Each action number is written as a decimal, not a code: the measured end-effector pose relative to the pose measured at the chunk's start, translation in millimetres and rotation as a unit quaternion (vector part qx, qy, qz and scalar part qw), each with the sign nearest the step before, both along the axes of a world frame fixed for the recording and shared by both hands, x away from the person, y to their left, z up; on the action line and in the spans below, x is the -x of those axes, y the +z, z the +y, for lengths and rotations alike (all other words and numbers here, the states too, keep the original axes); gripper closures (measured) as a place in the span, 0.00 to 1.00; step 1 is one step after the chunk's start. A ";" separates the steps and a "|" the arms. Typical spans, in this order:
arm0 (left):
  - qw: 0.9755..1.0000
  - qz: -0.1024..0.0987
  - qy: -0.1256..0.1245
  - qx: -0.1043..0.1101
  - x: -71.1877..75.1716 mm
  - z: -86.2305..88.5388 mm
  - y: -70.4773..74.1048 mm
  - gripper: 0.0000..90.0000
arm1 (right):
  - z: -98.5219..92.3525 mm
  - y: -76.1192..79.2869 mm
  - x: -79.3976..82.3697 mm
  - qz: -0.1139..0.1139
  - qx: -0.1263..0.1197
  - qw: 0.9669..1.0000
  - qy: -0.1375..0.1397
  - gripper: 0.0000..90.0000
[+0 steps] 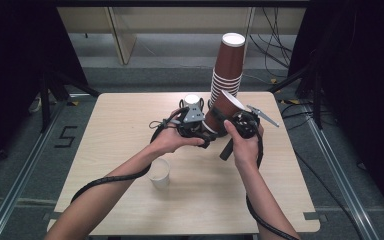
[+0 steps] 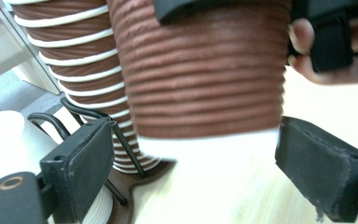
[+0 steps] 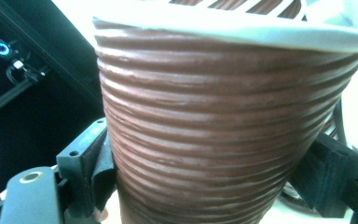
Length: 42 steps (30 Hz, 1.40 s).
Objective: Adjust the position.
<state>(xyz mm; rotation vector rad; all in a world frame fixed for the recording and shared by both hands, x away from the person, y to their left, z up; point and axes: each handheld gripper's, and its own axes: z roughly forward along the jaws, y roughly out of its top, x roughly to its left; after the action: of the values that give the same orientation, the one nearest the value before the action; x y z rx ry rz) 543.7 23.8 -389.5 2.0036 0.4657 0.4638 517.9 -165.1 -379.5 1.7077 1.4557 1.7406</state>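
A brown ribbed paper cup (image 1: 223, 107) hangs tilted above the table's middle, between both grippers. My right gripper (image 1: 240, 125) is shut on its body; in the right gripper view the jaws press the cup (image 3: 214, 130) from both sides, around the gripper's midpoint (image 3: 214, 154). My left gripper (image 1: 195, 122) is open at the cup's narrow white end (image 2: 209, 149). Its jaws stand on either side of that end, with a visible gap on the left, around its midpoint (image 2: 196, 156). A thumb (image 2: 300, 35) rests by the cup.
A tall stack of upside-down brown cups (image 1: 227, 65) stands at the table's back, close behind the held cup and seen again as the stack (image 2: 70, 60). A white cup (image 1: 192, 100) sits by a black wire frame (image 2: 88, 112). A small white cup (image 1: 160, 172) stands near the front.
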 end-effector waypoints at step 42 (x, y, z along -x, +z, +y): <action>0.996 0.057 0.010 0.064 11.4 53.9 17.1 0.12 | 20.3 -45.6 28.3 -0.089 0.263 0.960 0.045 0.20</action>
<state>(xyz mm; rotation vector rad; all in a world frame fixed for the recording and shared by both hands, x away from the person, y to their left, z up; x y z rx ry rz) 532.3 77.6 -372.4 1.9101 0.5720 0.3257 489.5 -144.7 -425.1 1.1943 1.7325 1.3364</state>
